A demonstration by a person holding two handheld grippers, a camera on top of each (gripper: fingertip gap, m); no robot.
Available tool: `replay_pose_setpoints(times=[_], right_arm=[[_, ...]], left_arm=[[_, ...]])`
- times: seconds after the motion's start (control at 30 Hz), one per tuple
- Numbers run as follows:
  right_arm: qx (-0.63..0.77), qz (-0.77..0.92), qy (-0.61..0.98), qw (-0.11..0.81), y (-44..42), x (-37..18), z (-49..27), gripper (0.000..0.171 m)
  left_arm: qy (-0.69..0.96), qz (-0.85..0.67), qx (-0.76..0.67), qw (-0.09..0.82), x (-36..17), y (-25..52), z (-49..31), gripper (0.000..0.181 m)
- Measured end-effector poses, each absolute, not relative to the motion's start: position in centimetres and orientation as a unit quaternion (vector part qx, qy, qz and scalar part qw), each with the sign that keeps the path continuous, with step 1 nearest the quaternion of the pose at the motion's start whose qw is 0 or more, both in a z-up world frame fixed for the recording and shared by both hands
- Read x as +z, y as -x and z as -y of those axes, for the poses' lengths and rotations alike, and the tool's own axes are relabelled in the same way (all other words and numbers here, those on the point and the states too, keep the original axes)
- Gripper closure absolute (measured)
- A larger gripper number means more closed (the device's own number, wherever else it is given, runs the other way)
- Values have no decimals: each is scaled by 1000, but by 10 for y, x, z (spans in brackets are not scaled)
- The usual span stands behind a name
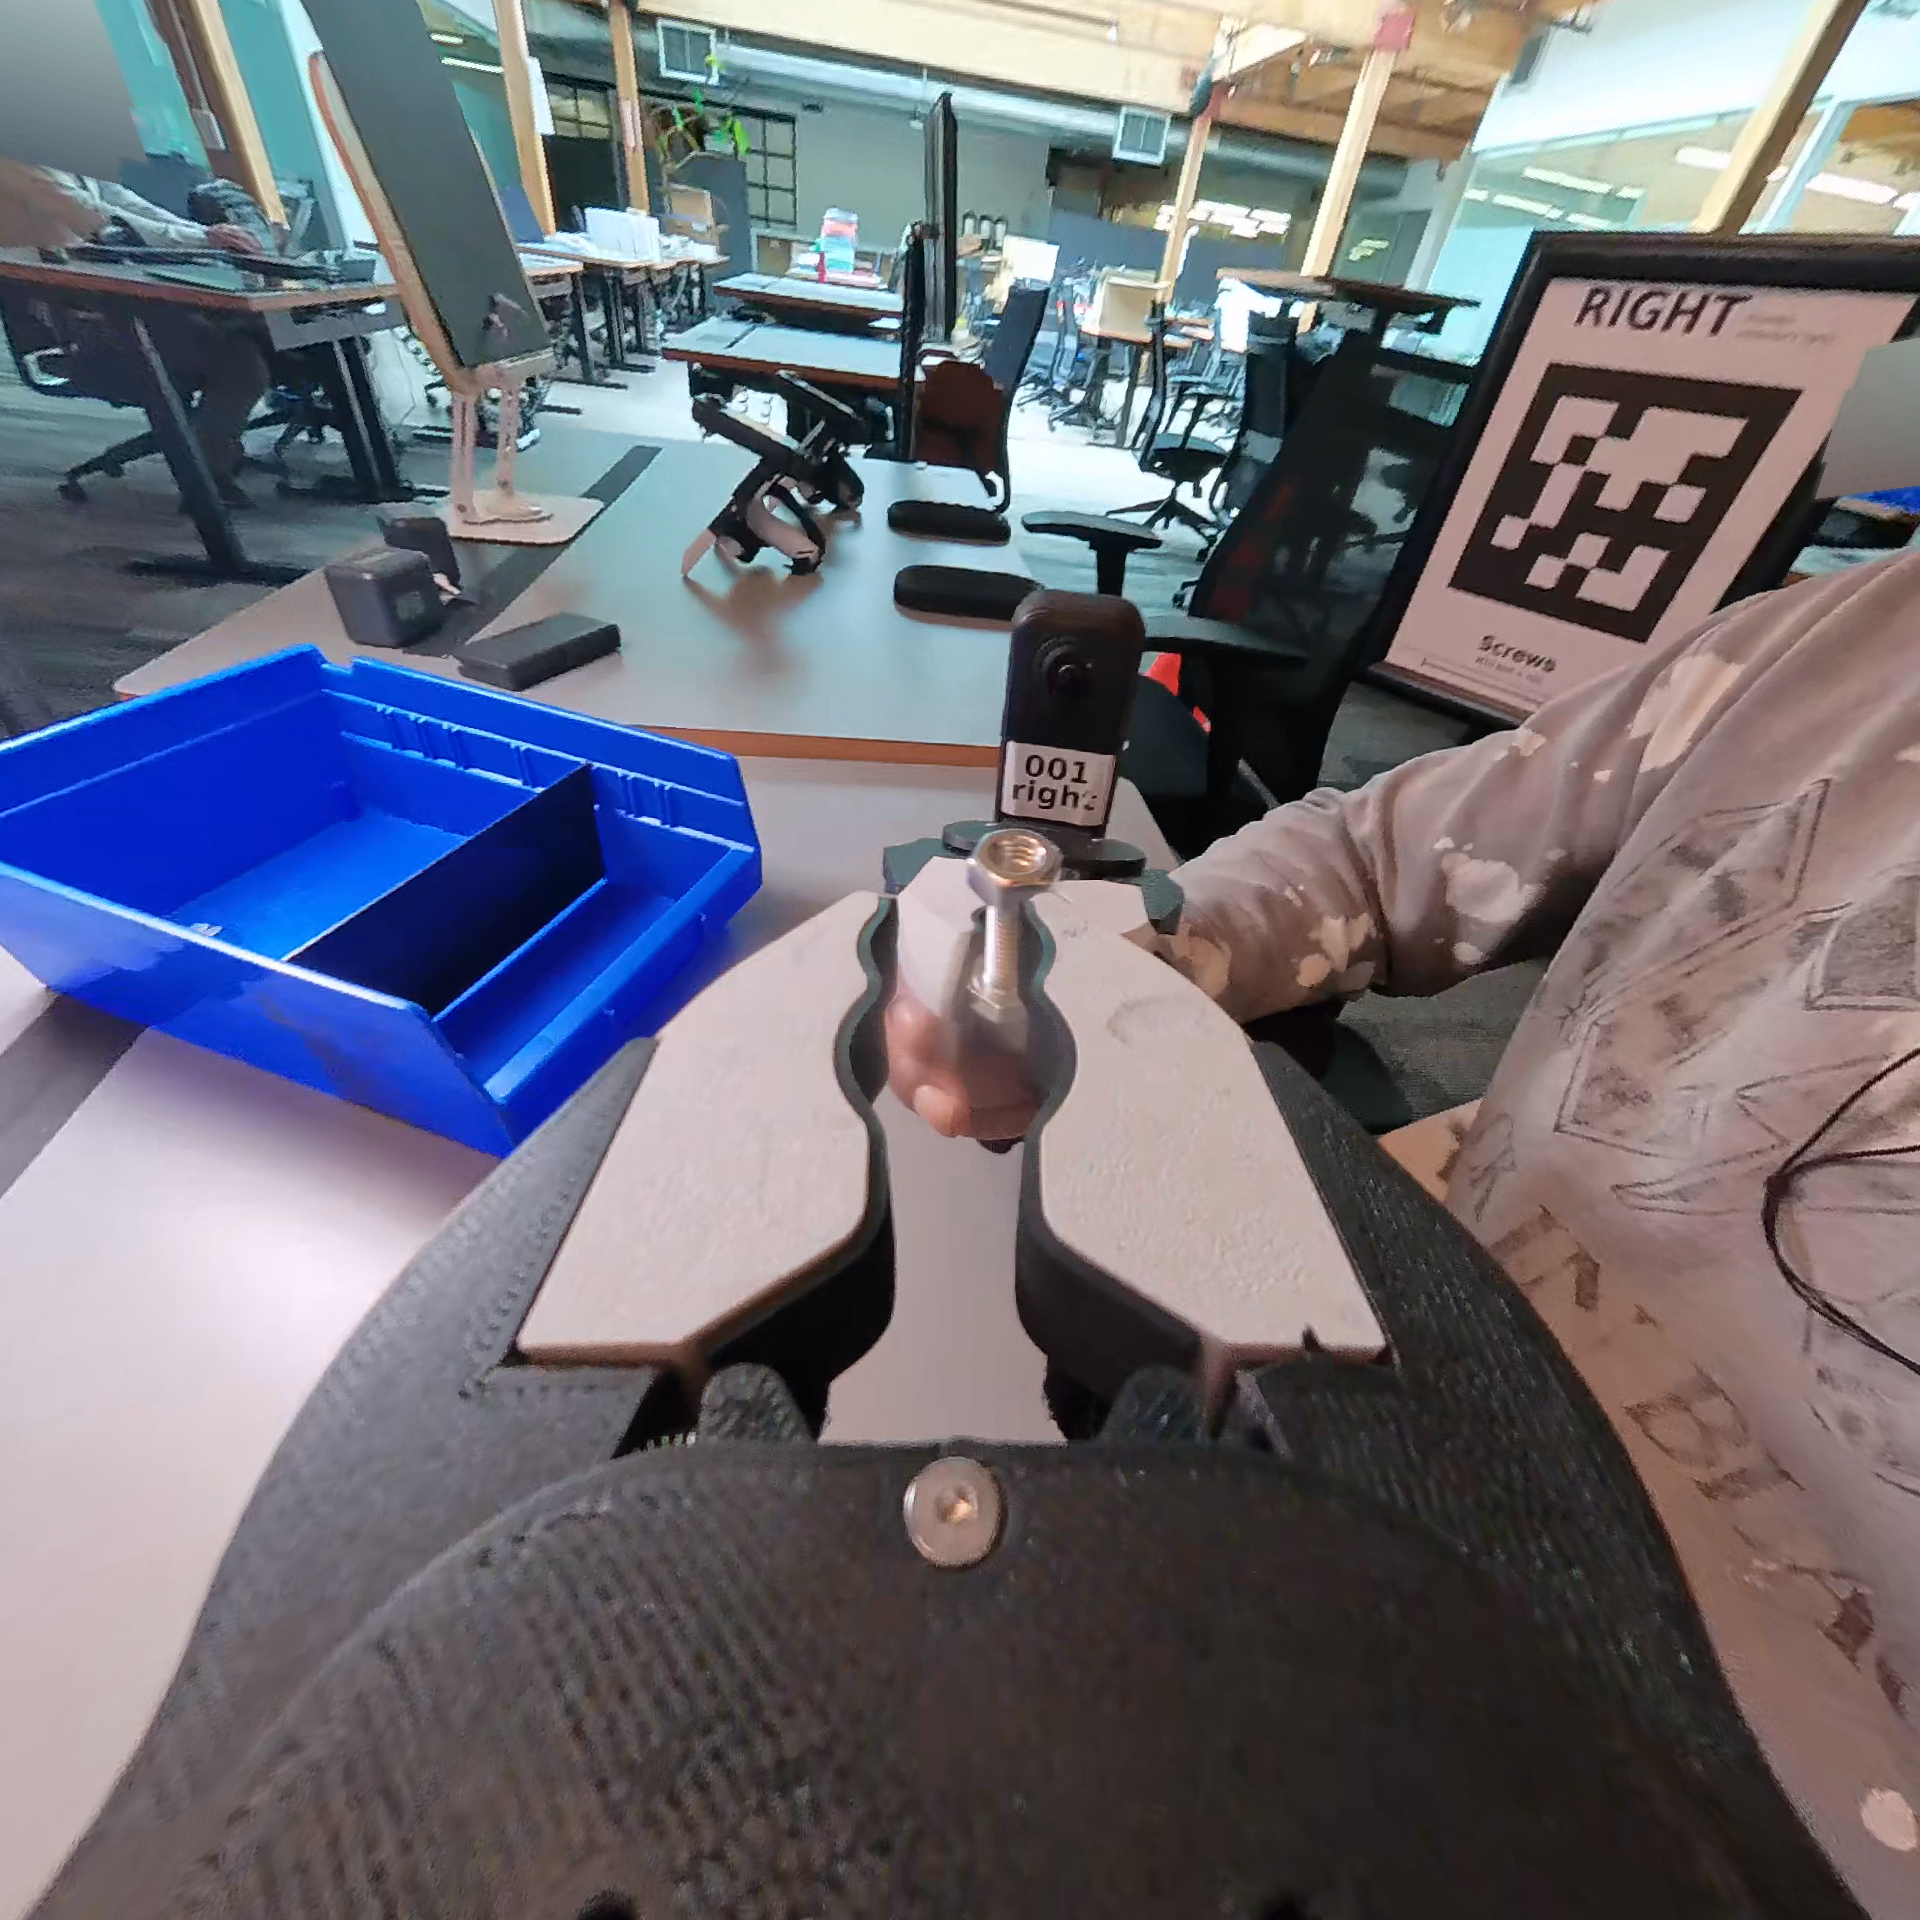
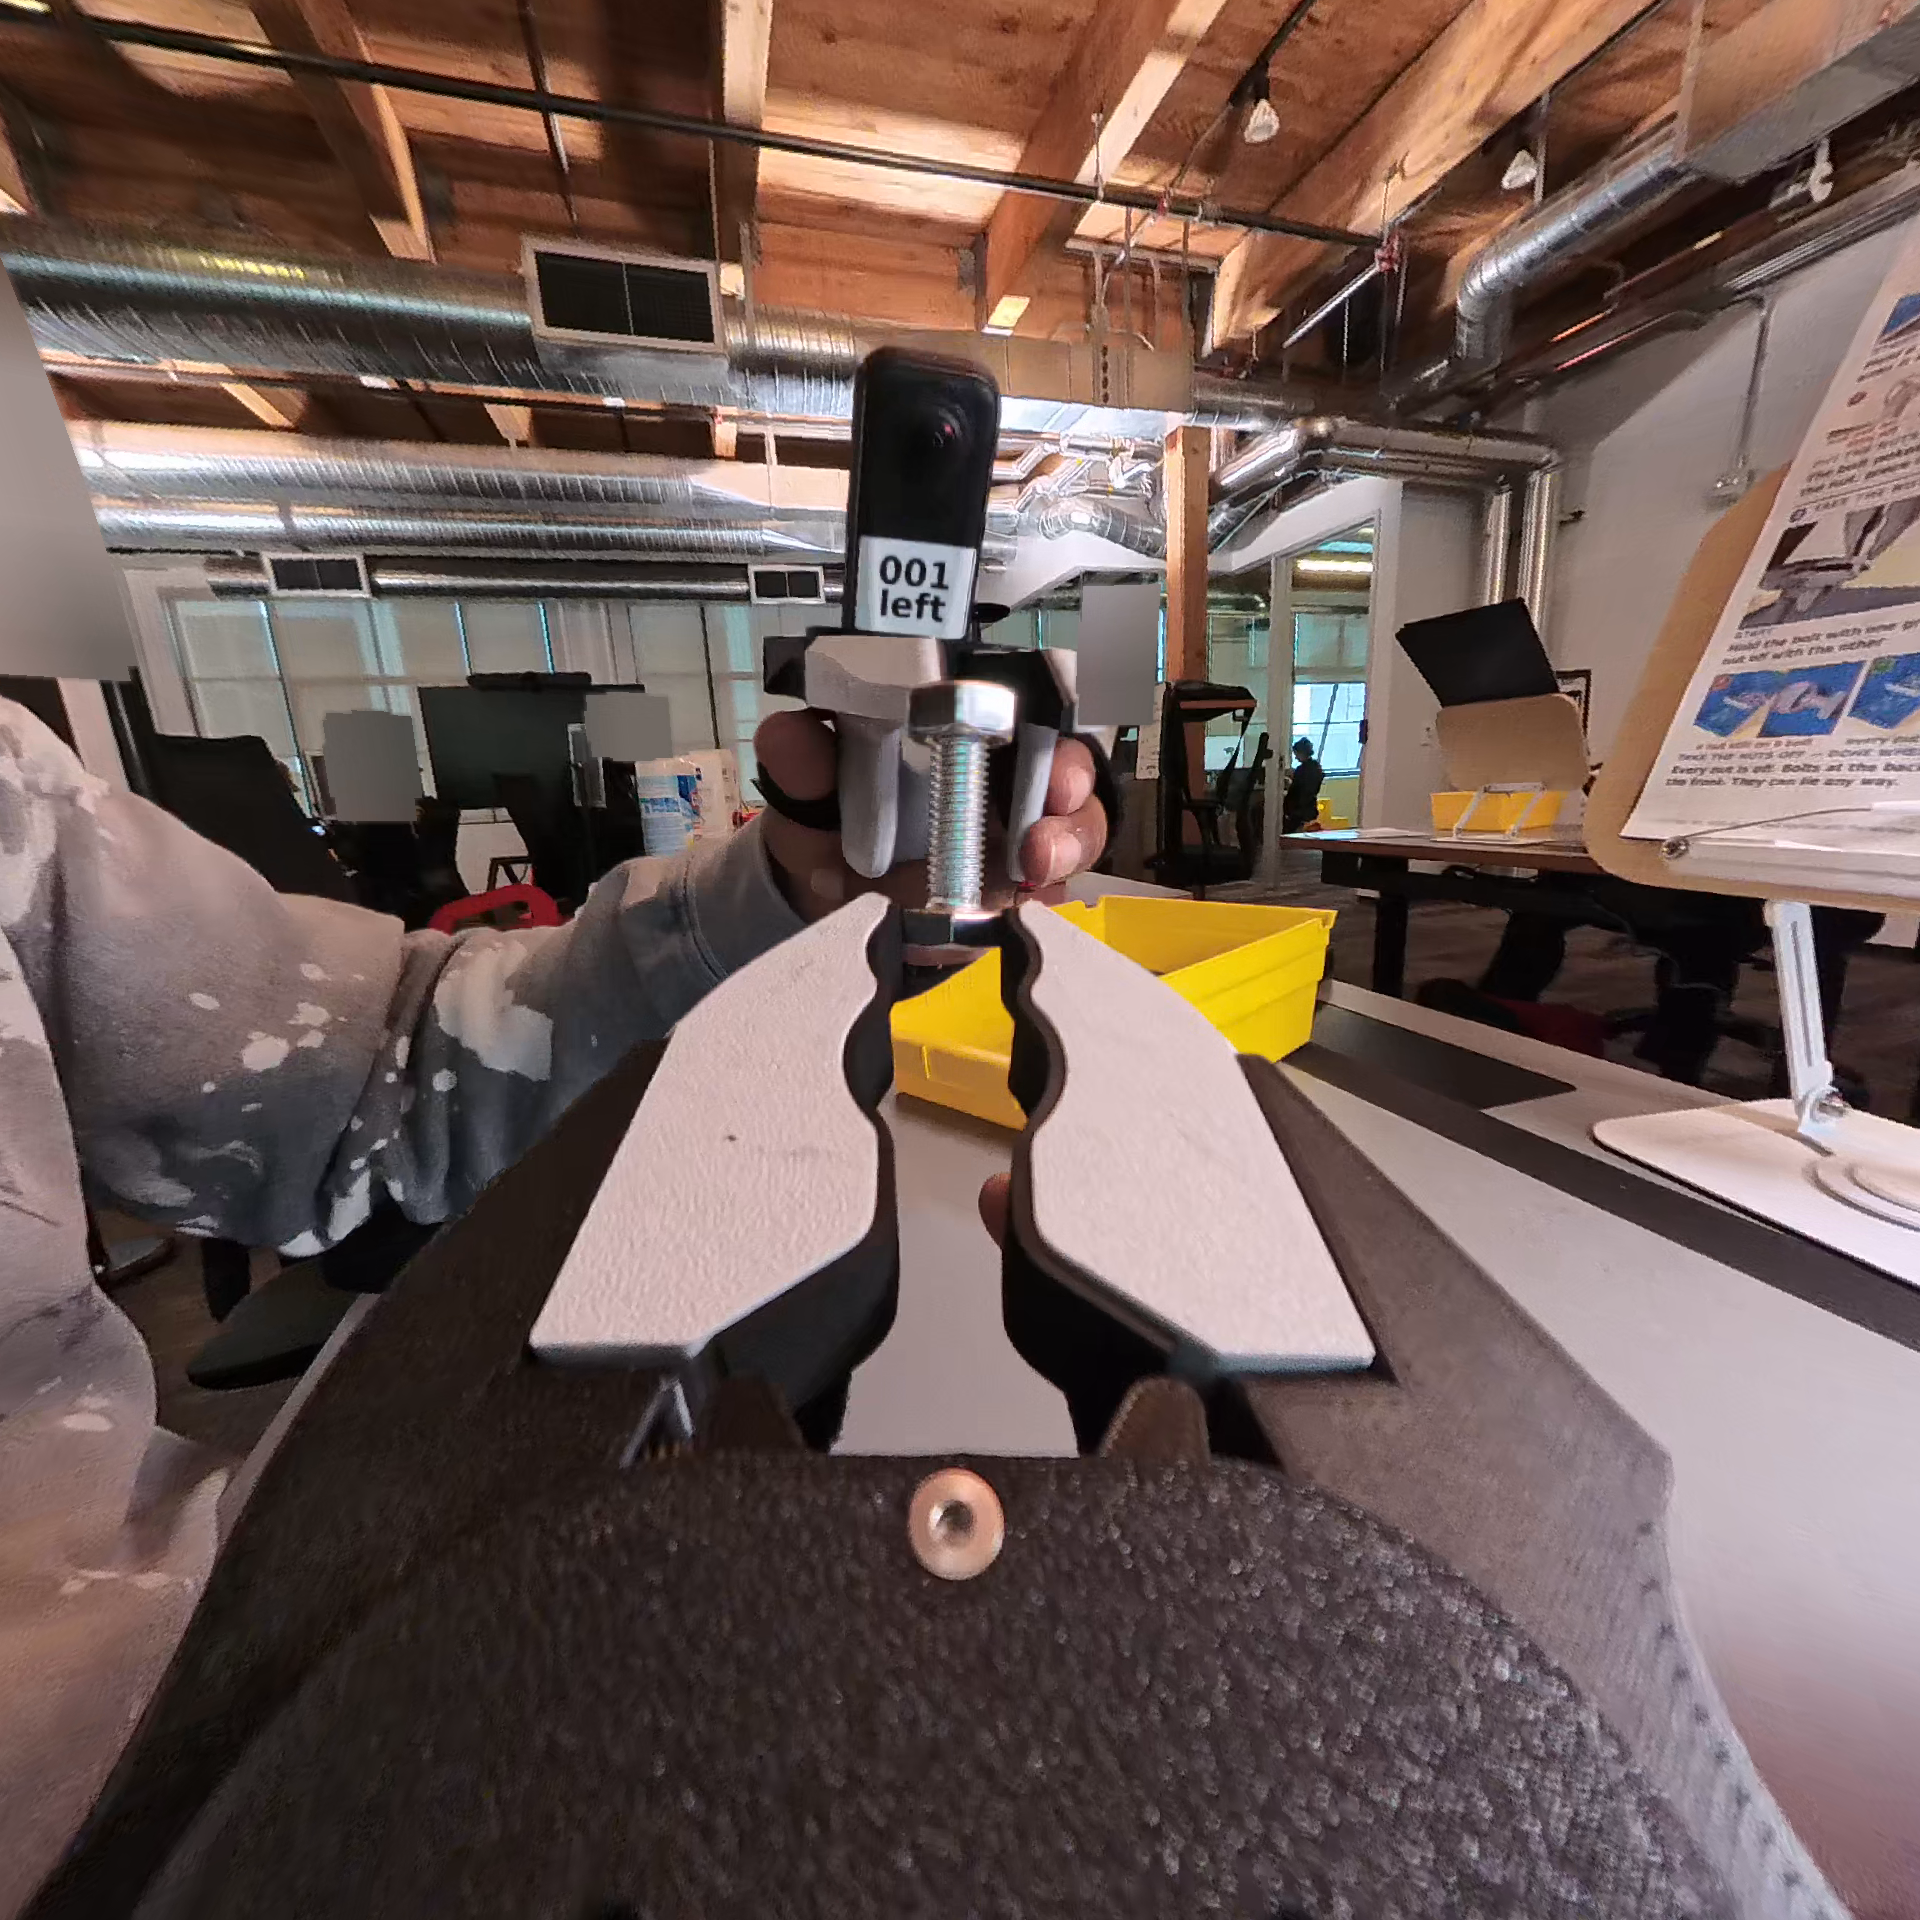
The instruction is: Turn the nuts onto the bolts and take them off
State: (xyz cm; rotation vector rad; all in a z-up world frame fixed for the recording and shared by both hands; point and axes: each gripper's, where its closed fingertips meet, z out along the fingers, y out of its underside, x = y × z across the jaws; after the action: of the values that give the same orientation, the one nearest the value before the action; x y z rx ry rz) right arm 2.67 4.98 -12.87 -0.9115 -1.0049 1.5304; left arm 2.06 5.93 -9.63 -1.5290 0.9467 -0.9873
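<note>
Steel bolt (image 2: 958, 810) bridges both: left tongs (image 1: 966, 935) pinch its head, right tongs (image 2: 951, 920) pinch nut (image 2: 951, 928).

Sign (image 1: 1621, 488) cut off by right edge.

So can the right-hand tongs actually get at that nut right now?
Probably yes: the right tongs look closed on the nut at the bolt end, while the left tongs hold its head.
</note>
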Motion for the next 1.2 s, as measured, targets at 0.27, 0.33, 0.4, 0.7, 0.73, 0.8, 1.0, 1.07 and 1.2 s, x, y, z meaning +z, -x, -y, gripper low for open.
replay_pose_setpoints(times=[0.27, 0.33, 0.4, 0.7, 0.73, 0.8, 1.0, 1.07, 1.2], right_arm=[[629, 422, 382, 530, -2, -106, -58, 153], [631, 424, 364, 538, 9, -87, -56, 153], [632, 427, 345, 547, 21, -68, -53, 153], [665, 419, 318, 529, 65, -47, -42, 153], [671, 417, 320, 523, 67, -49, -42, 154], [673, 416, 325, 517, 66, -51, -43, 154], [677, 405, 340, 512, 58, -56, -54, 153], [676, 405, 342, 512, 58, -57, -55, 153], [690, 398, 333, 504, 54, -55, -54, 153]], left_arm=[[608, -386, -414, 557, -71, -12, -61, 155], [595, -385, -408, 576, -56, -7, -61, 156], [581, -379, -402, 598, -40, 2, -59, 158], [567, -351, -371, 646, -23, 41, -50, 163], [569, -352, -372, 643, -25, 42, -50, 163], [571, -350, -375, 642, -26, 42, -52, 163], [568, -331, -389, 645, -25, 44, -56, 155], [569, -324, -386, 650, -25, 44, -59, 156], [570, -309, -391, 653, -23, 49, -63, 158]])
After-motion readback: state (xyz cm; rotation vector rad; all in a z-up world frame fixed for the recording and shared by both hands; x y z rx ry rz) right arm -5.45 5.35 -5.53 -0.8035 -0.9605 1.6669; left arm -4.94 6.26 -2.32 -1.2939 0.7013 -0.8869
